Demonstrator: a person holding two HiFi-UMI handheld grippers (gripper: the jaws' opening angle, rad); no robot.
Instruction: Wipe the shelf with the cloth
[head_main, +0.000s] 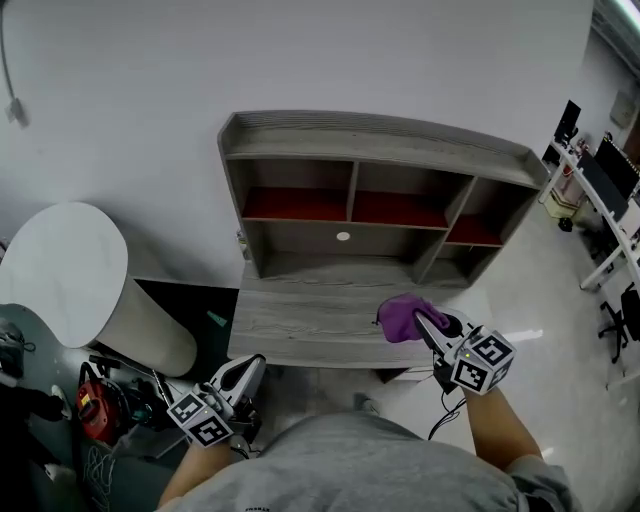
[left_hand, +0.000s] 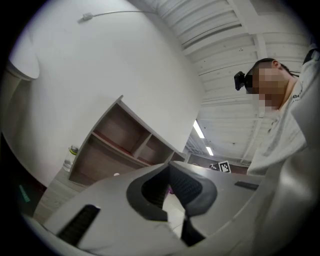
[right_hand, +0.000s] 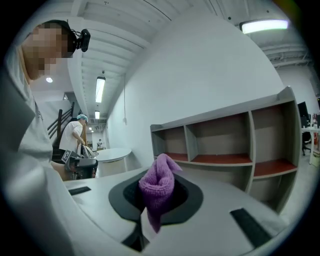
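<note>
**Base:** What's lying around out there?

**Me:** From the head view I log a round white table (head_main: 65, 270) at 9 o'clock and a red device (head_main: 92, 410) on the floor at 8. There's a white desk (head_main: 612, 215) with dark monitors (head_main: 612, 168) at 3 and a black chair (head_main: 622, 312) just below.

**Base:** And the wall?

**Me:** A thin cable (head_main: 10, 90) hangs at 10. In the right gripper view I note a person in white (right_hand: 74, 136) at 9, under a strip light (right_hand: 100, 89).
</note>
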